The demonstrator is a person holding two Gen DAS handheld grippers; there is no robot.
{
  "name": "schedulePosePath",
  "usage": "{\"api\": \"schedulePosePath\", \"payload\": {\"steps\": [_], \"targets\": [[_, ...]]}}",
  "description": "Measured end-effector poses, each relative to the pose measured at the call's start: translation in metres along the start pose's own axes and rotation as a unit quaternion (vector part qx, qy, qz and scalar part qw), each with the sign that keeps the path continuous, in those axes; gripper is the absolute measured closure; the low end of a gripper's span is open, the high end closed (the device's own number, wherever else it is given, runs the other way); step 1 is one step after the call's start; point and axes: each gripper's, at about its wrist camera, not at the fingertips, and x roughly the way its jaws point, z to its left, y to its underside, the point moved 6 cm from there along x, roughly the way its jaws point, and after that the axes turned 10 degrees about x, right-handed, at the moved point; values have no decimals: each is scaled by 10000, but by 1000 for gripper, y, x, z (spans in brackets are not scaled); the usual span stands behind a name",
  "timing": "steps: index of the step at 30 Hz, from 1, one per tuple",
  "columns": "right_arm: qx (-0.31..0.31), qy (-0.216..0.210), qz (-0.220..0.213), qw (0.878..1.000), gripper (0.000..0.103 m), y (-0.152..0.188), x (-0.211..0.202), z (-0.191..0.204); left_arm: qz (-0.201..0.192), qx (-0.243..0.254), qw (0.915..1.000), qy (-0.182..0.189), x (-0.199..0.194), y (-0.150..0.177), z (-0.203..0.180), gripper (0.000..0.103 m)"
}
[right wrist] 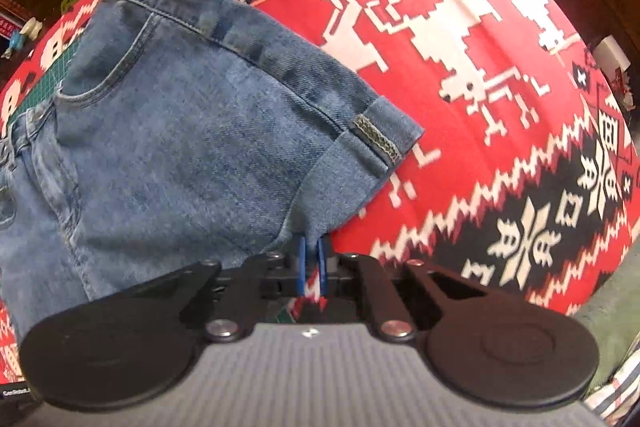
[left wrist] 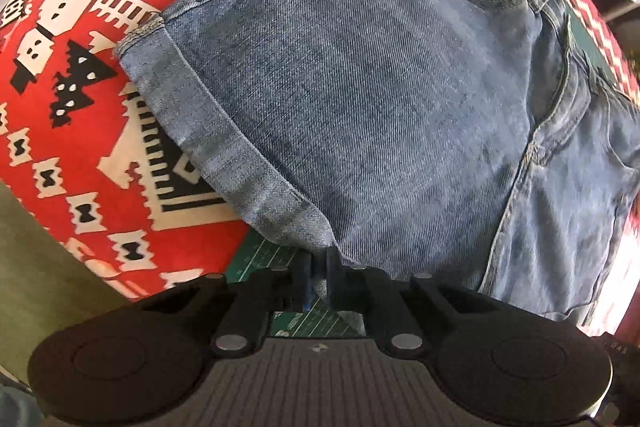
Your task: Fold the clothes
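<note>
Pinching a corner of the denim shorts, the left gripper is clamping its jaws on the cuffed leg hem above a strip of green mat. Lying spread on a red patterned cloth, the shorts are also being gripped by the right gripper, jaws together on the other leg's hem corner.

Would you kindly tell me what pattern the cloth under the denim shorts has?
Red cloth with white and black geometric motifs; clearest in the right wrist view.
</note>
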Motion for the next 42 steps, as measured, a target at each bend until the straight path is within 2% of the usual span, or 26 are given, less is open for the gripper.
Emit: {"api": "schedulePosePath", "payload": {"steps": [5, 11, 14, 16, 19, 22, 24, 27, 29, 32, 34, 37, 39, 42], "targets": [[244, 70, 313, 9992, 98, 10, -6, -13, 158, 164, 9997, -43, -5, 10, 6, 96], [428, 285, 610, 9968, 98, 23, -10, -24, 489, 137, 9987, -60, 4, 22, 11, 96], [564, 367, 713, 9952, 98, 26, -8, -30, 526, 252, 9983, -60, 0, 20, 9, 90], [416, 357, 693, 9961, 95, 25, -12, -26, 480, 430, 9979, -83, -7, 18, 6, 87], [346, 373, 632, 9967, 88, 21, -22, -24, 405, 680, 9968, -97, -23, 15, 5, 75], [277, 361, 525, 9976, 88, 13, -38, -24, 235, 933, 9953, -144, -43, 2, 0, 75], [61, 313, 313, 9990, 87, 4, -52, -27, 20, 1121, 9936, -100, -55, -18, -8, 74], [-357, -3, -58, 9993, 76, -16, -73, -19, -354, 1429, 9891, 36, -68, -37, -21, 71], [-676, -167, -274, 9972, 72, -34, -77, -3, -638, 1723, 9830, 22, -71, -60, -36, 64], [-1056, -323, -553, 9923, 68, -60, -76, 22, -1072, 2162, 9704, -51, -71, -106, -47, 62], [-1087, -471, -647, 9908, 65, -85, -67, 39, -1324, 2449, 9604, -122, -68, -139, -53, 57], [-1207, -659, -727, 9878, 59, -121, -54, 64, -1622, 2918, 9420, -346, -57, -187, -64, 57], [-1367, -740, -744, 9850, 59, -141, -45, 80, -1756, 3190, 9303, -446, -53, -209, -71, 56], [-1694, -861, -753, 9789, 59, -167, -31, 106, -1636, 3552, 9196, -365, -46, -234, -85, 50]]}}
